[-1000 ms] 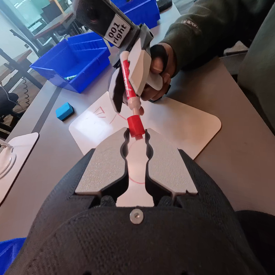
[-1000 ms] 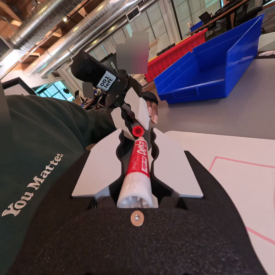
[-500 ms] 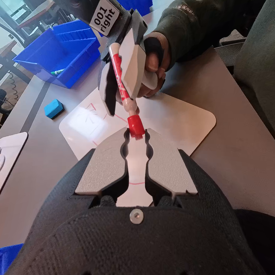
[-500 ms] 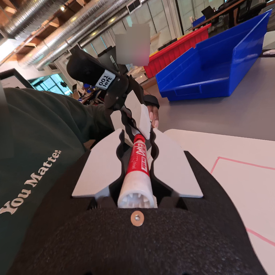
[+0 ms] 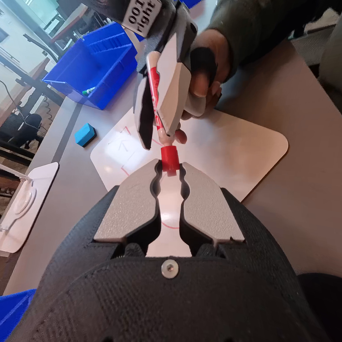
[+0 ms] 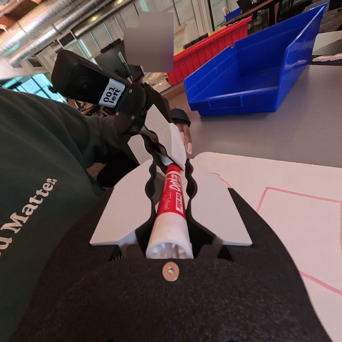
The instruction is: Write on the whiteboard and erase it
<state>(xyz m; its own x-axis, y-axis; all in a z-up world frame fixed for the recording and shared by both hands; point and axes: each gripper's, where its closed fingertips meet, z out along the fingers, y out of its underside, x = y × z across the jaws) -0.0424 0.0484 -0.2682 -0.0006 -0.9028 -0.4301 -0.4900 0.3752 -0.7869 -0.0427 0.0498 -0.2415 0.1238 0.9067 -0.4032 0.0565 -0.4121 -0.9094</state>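
The right gripper (image 6: pixel 169 166) is closing its two grey fingers on a marker (image 6: pixel 172 201), and the marker is lying along the gap between them with its white back end toward the camera. The marker is having a white body with a red label band around the middle part. Its front end is sitting inside a red cap (image 5: pixel 169 160), and the left gripper (image 5: pixel 169 166) is pinching this cap between its fingertips, so both grippers are clamped and are meeting tip to tip above the whiteboard (image 5: pixel 231 148). In the left wrist view a narrow pale neck of the marker is showing between the cap and the label. The whiteboard is lying flat on a grey table (image 5: pixel 296 194), and it is a white board with rounded corners. Thin pink-red lines are showing on it: straight strokes forming corners, and a curved stroke under the left gripper. A small blue eraser (image 5: pixel 85 135) is lying on the table just beside the board's far left side. Behind it a blue bin (image 5: pixel 88 64) is standing, with a green marker (image 5: pixel 88 91) lying inside.
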